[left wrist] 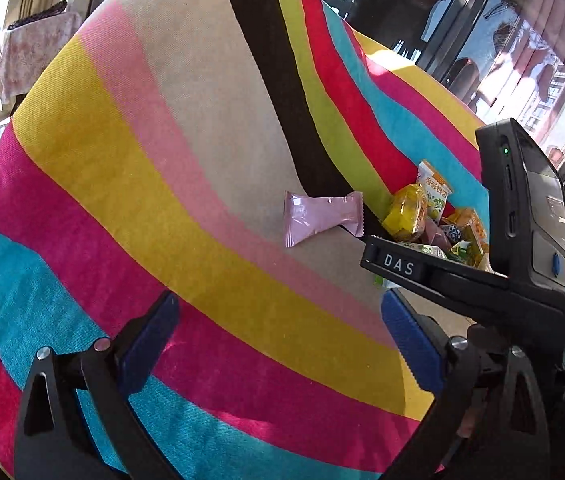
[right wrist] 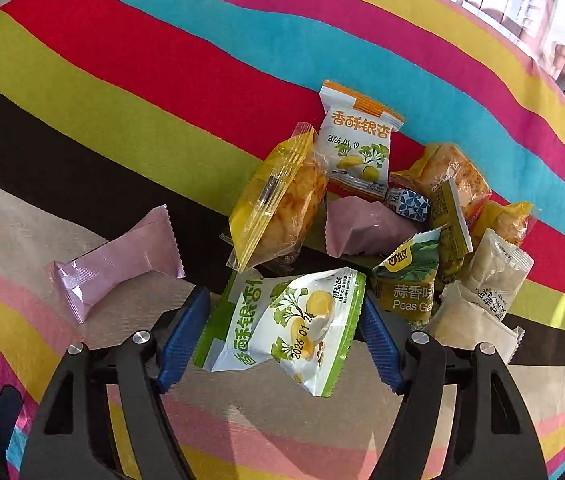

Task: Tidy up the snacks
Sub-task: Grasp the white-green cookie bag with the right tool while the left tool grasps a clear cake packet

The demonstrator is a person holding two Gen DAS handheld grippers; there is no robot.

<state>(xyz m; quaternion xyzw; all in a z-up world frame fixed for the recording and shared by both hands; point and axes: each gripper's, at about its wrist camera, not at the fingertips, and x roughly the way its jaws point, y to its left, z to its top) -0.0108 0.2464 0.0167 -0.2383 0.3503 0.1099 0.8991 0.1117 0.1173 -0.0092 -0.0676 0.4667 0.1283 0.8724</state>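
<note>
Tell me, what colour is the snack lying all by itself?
Pale pink snack; clearest in the right wrist view.

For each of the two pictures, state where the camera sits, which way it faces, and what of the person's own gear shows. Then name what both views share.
Left wrist: on the left tool, angled down at the striped cloth; its open blue pads and the right tool's body show.
Right wrist: on the right tool, looking down on the snack pile, pads around a green-edged ginkgo packet.
Shared: the pink packet, the pile, the cloth.

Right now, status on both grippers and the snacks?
Right gripper shut on green-white packet. Left gripper open, empty. Pink packet apart from snack pile. Nothing blocking.
</note>
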